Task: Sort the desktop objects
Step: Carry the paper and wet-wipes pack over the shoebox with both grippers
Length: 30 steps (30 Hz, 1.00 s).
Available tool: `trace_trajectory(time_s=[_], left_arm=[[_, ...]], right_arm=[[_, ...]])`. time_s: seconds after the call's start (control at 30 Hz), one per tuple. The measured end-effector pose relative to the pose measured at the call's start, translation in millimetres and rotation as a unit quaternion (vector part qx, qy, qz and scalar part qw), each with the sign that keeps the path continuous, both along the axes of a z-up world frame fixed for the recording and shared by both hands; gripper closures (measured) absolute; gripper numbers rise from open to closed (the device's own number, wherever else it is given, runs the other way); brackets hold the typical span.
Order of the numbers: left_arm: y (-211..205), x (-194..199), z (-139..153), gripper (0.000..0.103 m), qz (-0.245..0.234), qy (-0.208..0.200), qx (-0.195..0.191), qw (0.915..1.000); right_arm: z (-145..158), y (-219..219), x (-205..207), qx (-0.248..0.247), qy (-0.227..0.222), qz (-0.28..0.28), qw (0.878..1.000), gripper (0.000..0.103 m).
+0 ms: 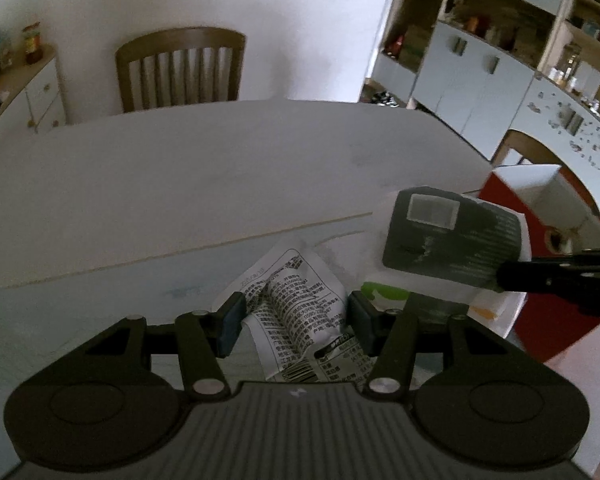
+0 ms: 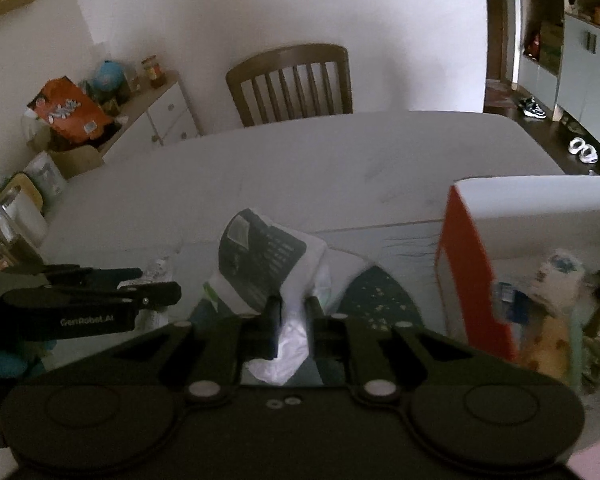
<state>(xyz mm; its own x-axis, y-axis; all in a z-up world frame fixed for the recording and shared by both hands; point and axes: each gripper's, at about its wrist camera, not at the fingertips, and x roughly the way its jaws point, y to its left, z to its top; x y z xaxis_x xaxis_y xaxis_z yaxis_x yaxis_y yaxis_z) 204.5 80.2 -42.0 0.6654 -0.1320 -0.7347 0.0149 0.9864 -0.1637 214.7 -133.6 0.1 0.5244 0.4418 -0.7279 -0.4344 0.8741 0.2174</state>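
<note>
Left gripper (image 1: 294, 320) fills the bottom of the left wrist view, jaws spread wide either side of a crumpled white wrapper (image 1: 296, 320) printed with black text and a barcode; pads sit beside it, contact unclear, so it looks open and not clamped. Right of centre in that view a white-and-dark-grey packet (image 1: 452, 240) hangs tilted above the table (image 1: 220, 184), pinched at its lower right corner by the right gripper, which enters from the right edge. Right wrist view: right gripper (image 2: 293, 322) at bottom centre, jaws nearly together, squeezed on the packet's white plastic end, dark printed panel rising toward frame centre. Left gripper shows at the left edge of this view, lower than the packet. Red-and-white box (image 2: 480, 264) stands open at the right of the frame, blurred mixed items inside it, cannot tell what they are. Dark green patterned mat (image 2: 380, 292) lies under the packet, just left of the box. Wooden chair (image 2: 290, 84) at the table's far edge, upper centre. White cabinet (image 2: 164, 116) with clutter at upper left.
</note>
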Motion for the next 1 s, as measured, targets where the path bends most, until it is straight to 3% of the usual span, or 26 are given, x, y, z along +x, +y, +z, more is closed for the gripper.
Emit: trace_trajectory(time_s=[0.47, 1.0], left_arm=[[-80.9, -3.6, 56.8, 0.048, -0.074, -0.044, 0.01, 0.9963], [-194.1, 8.4, 87.8, 0.048, -0.153, -0.071, 0.016, 0.9855]], right_arm=[[37.1, -73.8, -28.9, 0.029, -0.021, -0.05, 0.998, 0.091], [60.0, -176.8, -34.3, 0.045, -0.048, -0.106, 0.992, 0.091]])
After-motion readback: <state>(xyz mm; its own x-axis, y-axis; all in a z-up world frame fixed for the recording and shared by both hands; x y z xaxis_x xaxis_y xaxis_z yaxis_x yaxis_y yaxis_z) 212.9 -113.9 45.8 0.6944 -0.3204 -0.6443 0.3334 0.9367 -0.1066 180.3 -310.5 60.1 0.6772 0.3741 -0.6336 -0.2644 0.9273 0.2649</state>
